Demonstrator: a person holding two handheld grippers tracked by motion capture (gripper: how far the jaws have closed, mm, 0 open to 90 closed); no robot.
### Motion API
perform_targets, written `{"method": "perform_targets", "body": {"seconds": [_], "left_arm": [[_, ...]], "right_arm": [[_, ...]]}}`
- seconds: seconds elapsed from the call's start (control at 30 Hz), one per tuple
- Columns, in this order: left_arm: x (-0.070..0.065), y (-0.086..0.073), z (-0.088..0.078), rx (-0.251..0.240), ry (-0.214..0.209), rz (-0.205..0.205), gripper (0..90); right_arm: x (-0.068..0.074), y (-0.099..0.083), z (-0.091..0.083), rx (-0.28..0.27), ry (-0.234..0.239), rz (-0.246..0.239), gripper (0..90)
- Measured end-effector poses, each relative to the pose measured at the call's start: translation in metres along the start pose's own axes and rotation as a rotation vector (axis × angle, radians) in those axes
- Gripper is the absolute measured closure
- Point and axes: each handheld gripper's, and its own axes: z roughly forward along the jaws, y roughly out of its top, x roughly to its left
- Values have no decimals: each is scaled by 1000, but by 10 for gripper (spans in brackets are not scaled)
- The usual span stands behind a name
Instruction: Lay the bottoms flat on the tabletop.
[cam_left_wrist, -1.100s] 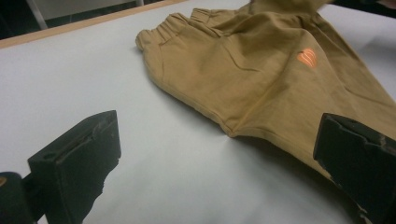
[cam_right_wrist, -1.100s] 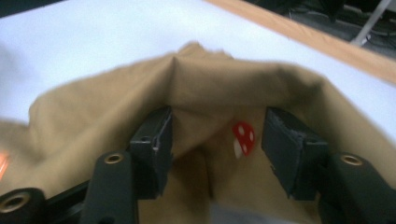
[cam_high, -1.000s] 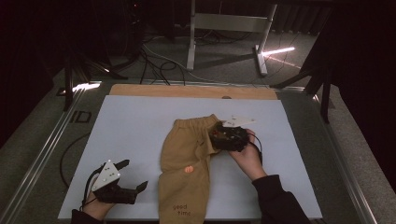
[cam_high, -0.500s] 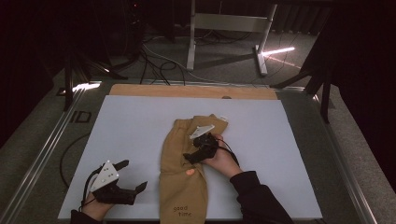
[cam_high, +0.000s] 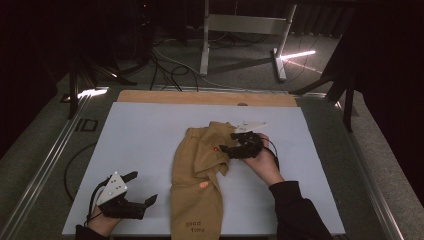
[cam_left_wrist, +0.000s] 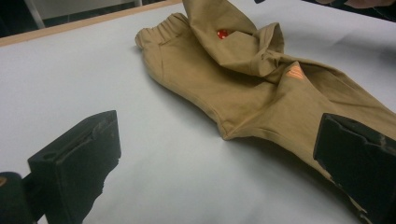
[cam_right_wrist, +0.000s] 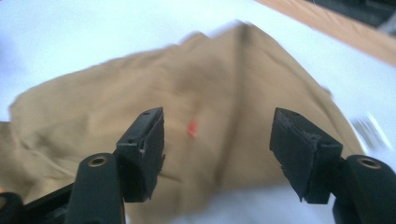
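Your right gripper (cam_high: 227, 148) has swung back toward the far right part of the trousers (cam_high: 197, 175) since half a second ago, when it sat lower over the middle of the cloth; a second ago it was about where it is now. Its jaws have just been closing from wider, and now stand apart with nothing pinched between them; the right gripper view has tan cloth (cam_right_wrist: 187, 126) behind the gap, blurred, so you can't tell if the tips touch it. The folded-over flap near the waistband sits a bit differently from the earlier frames. Your left gripper (cam_high: 145, 192) hasn't shifted, at the near left corner of the white mat (cam_high: 145, 130), jaws wide apart, holding nothing, just left of the trouser leg. The trousers lie at the mat's middle, waistband toward the far edge, leg running to the near edge, where the hem is cut off in the high view. The red spot (cam_left_wrist: 222, 34) on the fold is too small to read. Your left forearm is cut off at the bottom of the frame.
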Motion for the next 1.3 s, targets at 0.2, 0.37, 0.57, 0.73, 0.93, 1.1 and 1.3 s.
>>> {"method": "perform_targets", "body": {"seconds": [0.2, 0.37, 0.57, 0.73, 0.93, 1.1, 1.3], "left_arm": [[0, 0, 0, 1, -1, 0, 16], [0, 0, 0, -1, -5, -1, 16], [0, 0, -1, 3, -2, 2, 16], [-1, 0, -1, 0, -1, 3, 16], [-1, 0, 0, 6, -2, 9, 16], [-2, 1, 2, 1, -12, 5, 16], [-2, 0, 4, 12, -17, 6, 16]], "right_arm": [[-11, -23, 11, 53, 43, 64, 438], [0, -34, 22, 94, 80, 7, 723], [5, -30, 8, 90, 92, -30, 879], [11, -27, -20, 67, 95, -70, 880], [11, -34, -74, -4, 114, -33, 881], [2, -44, -121, -105, 202, 81, 881], [-13, -61, -150, -116, 117, 155, 878]]}}
